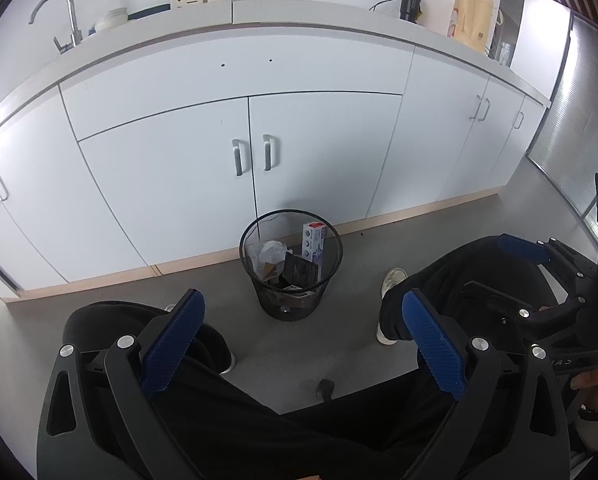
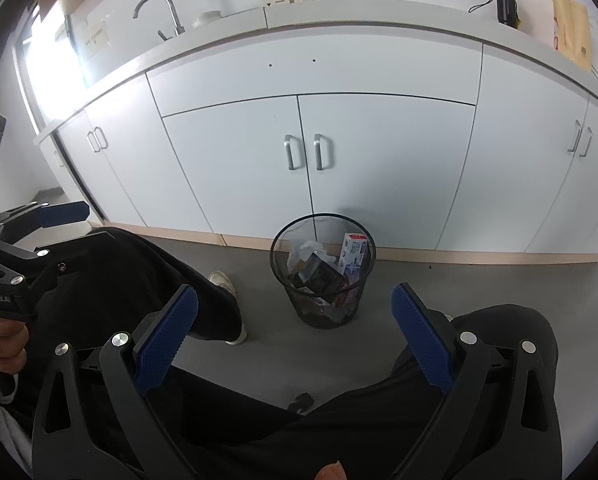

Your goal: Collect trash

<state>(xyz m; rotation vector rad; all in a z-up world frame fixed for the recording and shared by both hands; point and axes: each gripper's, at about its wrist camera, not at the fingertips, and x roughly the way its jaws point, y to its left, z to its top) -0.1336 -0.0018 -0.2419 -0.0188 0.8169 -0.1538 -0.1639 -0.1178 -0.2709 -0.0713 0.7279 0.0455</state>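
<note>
A round black wire-mesh bin (image 1: 291,264), holding a white carton (image 1: 314,240) and crumpled plastic, stands at centre frame on bare grey floor (image 1: 351,344), just before smooth white cabinet doors (image 1: 171,184). Below, the left gripper (image 1: 303,344) and right gripper (image 2: 295,340) hang over black-trousered knees, blue ribbed jaws spread wide, empty.

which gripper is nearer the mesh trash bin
Neither clearly. The left gripper and right gripper both hang open over the person's lap, each back from the mesh trash bin, which stands between them.
</note>
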